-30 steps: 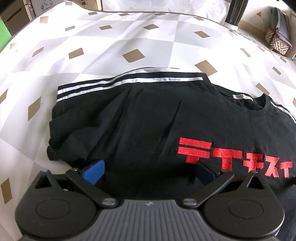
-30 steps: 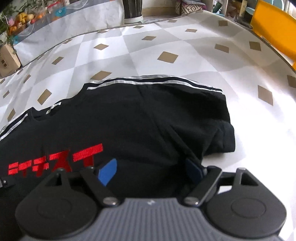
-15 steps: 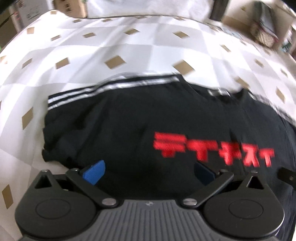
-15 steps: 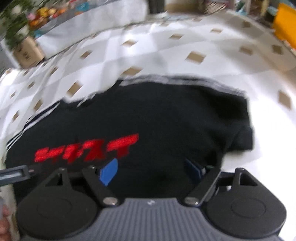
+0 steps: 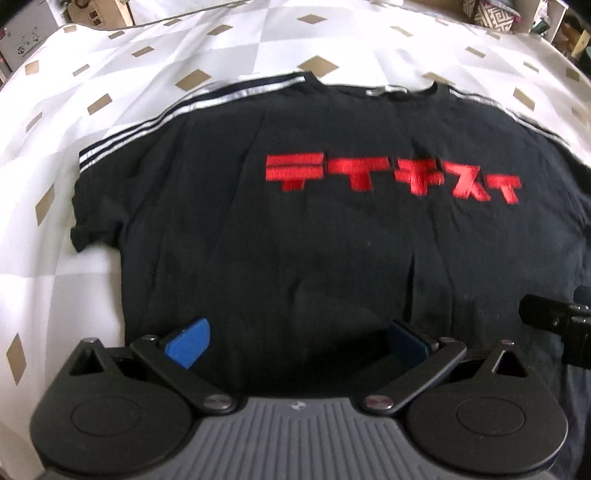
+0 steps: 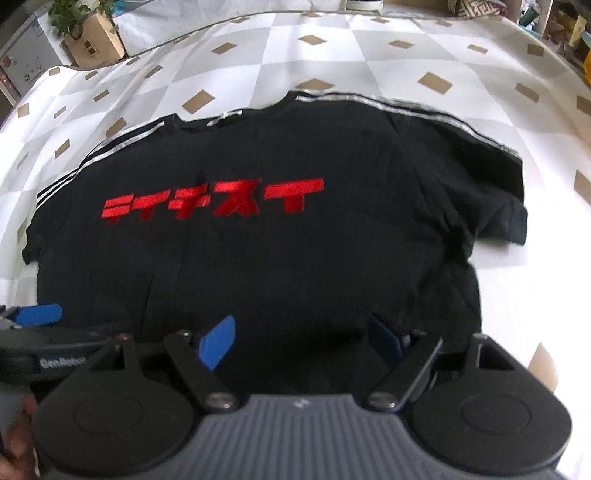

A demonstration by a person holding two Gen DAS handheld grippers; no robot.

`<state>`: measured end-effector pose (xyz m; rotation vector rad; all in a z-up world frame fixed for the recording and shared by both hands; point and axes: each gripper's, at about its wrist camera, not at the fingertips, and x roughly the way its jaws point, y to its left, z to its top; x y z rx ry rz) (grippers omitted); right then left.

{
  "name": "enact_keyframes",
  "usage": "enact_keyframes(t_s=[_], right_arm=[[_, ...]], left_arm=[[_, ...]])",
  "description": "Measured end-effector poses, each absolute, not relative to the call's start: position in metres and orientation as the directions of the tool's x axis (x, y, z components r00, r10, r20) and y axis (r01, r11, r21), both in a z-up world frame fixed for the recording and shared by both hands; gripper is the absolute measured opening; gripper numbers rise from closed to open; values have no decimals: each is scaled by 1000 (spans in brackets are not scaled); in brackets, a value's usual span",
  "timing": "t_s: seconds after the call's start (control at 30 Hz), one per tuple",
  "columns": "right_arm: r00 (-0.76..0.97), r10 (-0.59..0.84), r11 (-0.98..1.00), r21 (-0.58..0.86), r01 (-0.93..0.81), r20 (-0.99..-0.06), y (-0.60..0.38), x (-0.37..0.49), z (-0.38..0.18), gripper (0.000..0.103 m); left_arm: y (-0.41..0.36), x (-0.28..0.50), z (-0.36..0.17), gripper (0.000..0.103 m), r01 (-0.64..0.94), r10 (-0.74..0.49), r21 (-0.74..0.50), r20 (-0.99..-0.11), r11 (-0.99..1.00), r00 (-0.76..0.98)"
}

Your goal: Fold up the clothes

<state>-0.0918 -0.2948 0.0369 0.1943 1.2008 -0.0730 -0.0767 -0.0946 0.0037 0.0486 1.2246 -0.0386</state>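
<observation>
A black T-shirt (image 5: pixel 295 229) lies front up and spread flat on the worktop (image 5: pixel 110 44), which is covered by a white and grey checked cloth with tan diamonds. Red block lettering (image 5: pixel 391 179) runs across the chest, and silver stripes (image 5: pixel 177 110) follow both shoulders to the short sleeves. The neckline points away from both cameras; a pale label shows inside it but is too blurred to read.

The left gripper (image 5: pixel 295 343) hovers over the lower part of the shirt with its jaws spread wide and only black cloth showing in the gap; nothing is pinched. Its blue pads (image 5: pixel 188 345) differ in light, the right-hand one sitting in shadow and nearly merging with the fabric. The right gripper (image 6: pixel 299 341) is likewise open over the lower shirt, empty between its fingers.

The shirt's hem is hidden in both views behind the gripper bodies, so how its bottom edge lies cannot be told. In the left wrist view the shirt's right-hand sleeve runs out of frame, and a black part of the other tool intrudes at the right edge. In the right wrist view the left gripper's blue pad and body cut in at the lower left, with a bit of a hand (image 6: pixel 14 443) at the corner, too blurred to make out further. The room's edges, boxes and a potted plant (image 6: pixel 77 18) are soft and distorted.
</observation>
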Motion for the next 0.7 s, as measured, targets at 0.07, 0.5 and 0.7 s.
enact_keyframes(t_s=[0.07,0.5,0.7], right_arm=[[351,51,982,110,152,-935,-292,-94,34,80],[338,-110,982,-49,185,-935,-298,-103,27,85],[335,-155,973,-86,212,-929,-301,-112,31,85]], left_arm=[[-95,-79,3,103,55,-6,14,-937,998,348],[-81,-90,1,103,30,16,30,-927,999,374],[-69,-104,4,103,4,49,54,-934,999,355]])
